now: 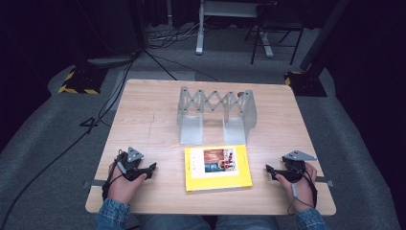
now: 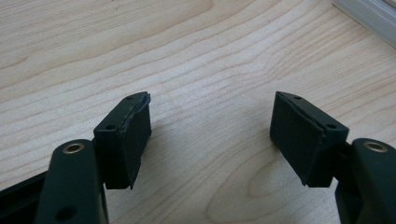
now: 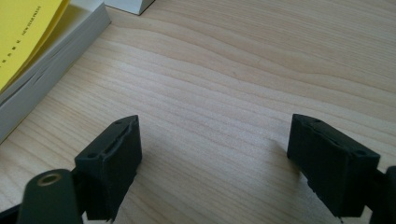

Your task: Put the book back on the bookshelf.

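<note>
- High view: book [image 1: 218,167] with a yellow cover lies flat at the near middle of the wooden table [image 1: 143,120], closed, spine to its left. Grey metal expanding bookend rack [image 1: 216,114] stands upright just beyond it, at the book's 12 o'clock, the two apart. Left gripper [image 1: 149,170] rests on the table at the book's 9 o'clock, right gripper [image 1: 270,171] at its 3 o'clock; both point inward at the book and neither touches it.
- Left gripper view: jaws spread wide, nothing between them, bare wood grain below. Page edge of the book [image 2: 369,16] crosses the frame at 1 o'clock, well clear of the pads.
- Right gripper view: jaws likewise spread and empty, low over the table. Book [image 3: 42,60] sits at 10 o'clock, yellow cover lifting slightly off the page block; a foot of the rack [image 3: 128,5] shows at 12 o'clock.
- Assessment: work appears at its start, with the book not yet gripped. The likely step is lifting the book and standing it in the rack.
- Recommendation: close on the book from both sides at once, one jaw sliding under the edge, so the loose cover is pinched together with the pages. Keep the book level while raising it, and clear the rack plates before lowering.
</note>
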Demonstrator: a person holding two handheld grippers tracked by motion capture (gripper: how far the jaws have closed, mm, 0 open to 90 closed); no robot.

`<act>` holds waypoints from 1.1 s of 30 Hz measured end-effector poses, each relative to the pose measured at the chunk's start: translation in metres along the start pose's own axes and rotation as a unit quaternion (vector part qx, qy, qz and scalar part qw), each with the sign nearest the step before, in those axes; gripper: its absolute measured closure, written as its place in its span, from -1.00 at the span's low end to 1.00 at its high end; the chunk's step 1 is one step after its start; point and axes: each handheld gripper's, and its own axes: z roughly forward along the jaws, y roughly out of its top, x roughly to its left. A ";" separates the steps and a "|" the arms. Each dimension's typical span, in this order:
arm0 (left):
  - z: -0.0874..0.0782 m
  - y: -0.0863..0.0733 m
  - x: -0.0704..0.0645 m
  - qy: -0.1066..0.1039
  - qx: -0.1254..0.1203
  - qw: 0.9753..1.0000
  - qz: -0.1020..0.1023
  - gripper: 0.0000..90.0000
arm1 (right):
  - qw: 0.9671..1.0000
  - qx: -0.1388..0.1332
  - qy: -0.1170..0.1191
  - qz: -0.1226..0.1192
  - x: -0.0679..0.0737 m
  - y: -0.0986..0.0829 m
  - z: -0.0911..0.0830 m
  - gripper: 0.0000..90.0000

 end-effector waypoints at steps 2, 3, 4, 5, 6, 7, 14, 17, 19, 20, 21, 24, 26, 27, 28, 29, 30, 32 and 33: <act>0.000 0.000 0.000 -0.001 0.000 1.000 -0.001 -0.34 | 1.000 0.000 0.000 0.000 0.000 0.000 0.000 -0.61; -0.001 -0.001 -0.001 -0.004 0.000 1.000 -0.006 -0.34 | 1.000 0.000 0.000 0.000 0.000 0.000 0.000 -0.61; -0.002 -0.001 0.000 -0.005 0.002 1.000 -0.008 -0.34 | 1.000 0.000 0.000 0.000 0.000 0.000 0.000 -0.61; -0.002 -0.001 0.000 -0.006 0.001 1.000 -0.009 -0.34 | 1.000 0.000 0.000 0.000 0.000 0.000 0.000 -0.61; -0.003 0.000 -0.001 -0.005 0.000 1.000 -0.012 -0.34 | 1.000 0.000 0.000 0.000 0.000 0.000 0.000 -0.61; -0.004 0.000 -0.002 -0.005 0.000 1.000 -0.013 -0.34 | 1.000 0.000 0.000 0.000 0.000 0.000 0.000 -0.61; -0.013 0.004 -0.007 -0.019 -0.005 1.000 -0.022 -0.34 | 1.000 0.000 0.000 0.000 0.000 0.000 0.000 -0.61; -0.021 0.010 -0.012 -0.035 -0.016 0.999 -0.027 -0.34 | 1.000 0.000 0.000 0.000 0.000 0.000 0.000 -0.60; -0.025 0.013 -0.019 -0.050 -0.022 0.998 -0.033 -0.35 | 1.000 -0.001 0.005 -0.004 0.000 0.000 -0.001 -0.53; -0.026 0.015 -0.021 -0.056 -0.024 0.998 -0.034 -0.36 | 1.000 -0.002 0.007 -0.005 0.000 0.000 -0.001 -0.52; -0.028 0.017 -0.026 -0.066 -0.025 0.997 -0.035 -0.37 | 1.000 -0.001 0.010 -0.007 0.000 0.000 -0.001 -0.48; -0.031 0.022 -0.037 -0.084 -0.026 0.995 -0.034 -0.38 | 1.000 -0.003 0.020 -0.021 0.005 0.003 -0.006 -0.38; -0.030 0.024 -0.046 -0.097 -0.023 0.995 -0.029 -0.40 | 0.999 -0.010 0.029 -0.029 0.011 0.006 -0.010 -0.40; -0.030 0.025 -0.049 -0.103 -0.022 0.994 -0.028 -0.41 | 0.999 -0.008 0.039 -0.028 0.015 0.007 -0.010 -0.41; -0.028 0.026 -0.054 -0.115 -0.020 0.993 -0.026 -0.42 | 0.998 -0.006 0.049 -0.033 0.022 0.008 -0.011 -0.42; -0.027 0.026 -0.057 -0.121 -0.018 0.992 -0.024 -0.42 | 0.998 -0.006 0.049 -0.033 0.022 0.008 -0.011 -0.42; -0.025 0.027 -0.062 -0.129 -0.015 0.991 -0.020 -0.42 | 0.998 -0.004 0.052 -0.037 0.025 0.008 -0.012 -0.42; -0.021 0.028 -0.070 -0.136 -0.012 0.990 -0.014 -0.42 | 0.997 0.002 0.064 -0.047 0.032 0.007 -0.014 -0.42; -0.020 0.028 -0.073 -0.138 -0.011 0.990 -0.014 -0.42 | 0.996 0.008 0.072 -0.053 0.036 0.006 -0.016 -0.42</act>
